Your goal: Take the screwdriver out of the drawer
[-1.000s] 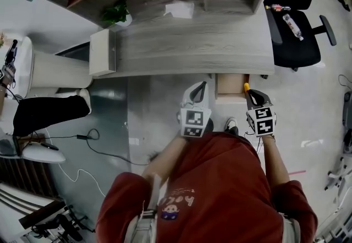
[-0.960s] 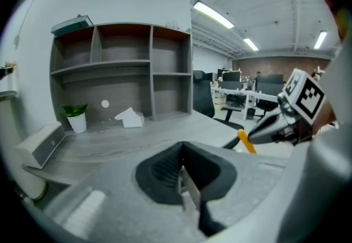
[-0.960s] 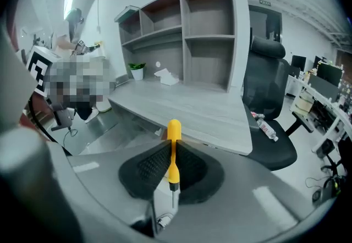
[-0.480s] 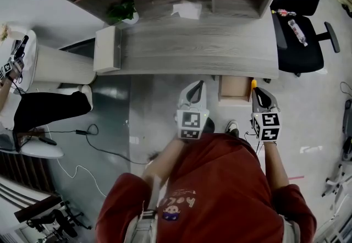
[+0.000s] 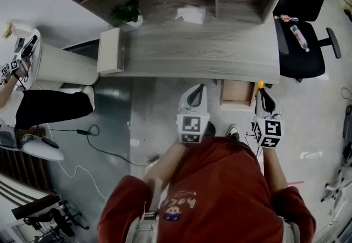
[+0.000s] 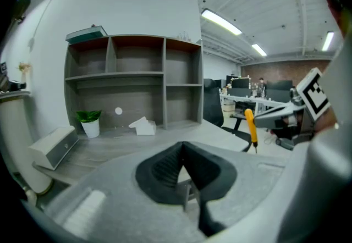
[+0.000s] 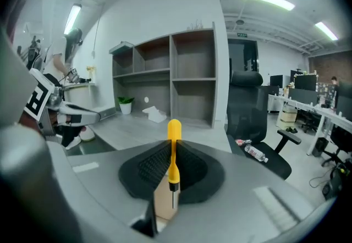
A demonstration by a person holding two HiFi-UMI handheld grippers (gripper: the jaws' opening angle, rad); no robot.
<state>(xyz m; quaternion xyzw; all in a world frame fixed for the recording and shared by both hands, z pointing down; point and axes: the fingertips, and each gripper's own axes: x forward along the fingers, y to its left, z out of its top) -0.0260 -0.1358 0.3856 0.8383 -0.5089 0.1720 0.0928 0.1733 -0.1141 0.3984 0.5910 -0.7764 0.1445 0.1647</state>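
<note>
The right claw (image 7: 171,166) clamps the yellow-handled screwdriver (image 7: 174,143) upright above the open wooden drawer (image 5: 237,95), the left claw (image 6: 184,175) closed on nothing; so narrow a pinch could let the tool pivot and fall.

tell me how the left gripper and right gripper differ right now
The right gripper is shut on the yellow screwdriver, handle up; the left gripper is shut on nothing. The right gripper is beside the right edge of the open drawer; the left gripper is left of it. Both point toward the desk.
</note>
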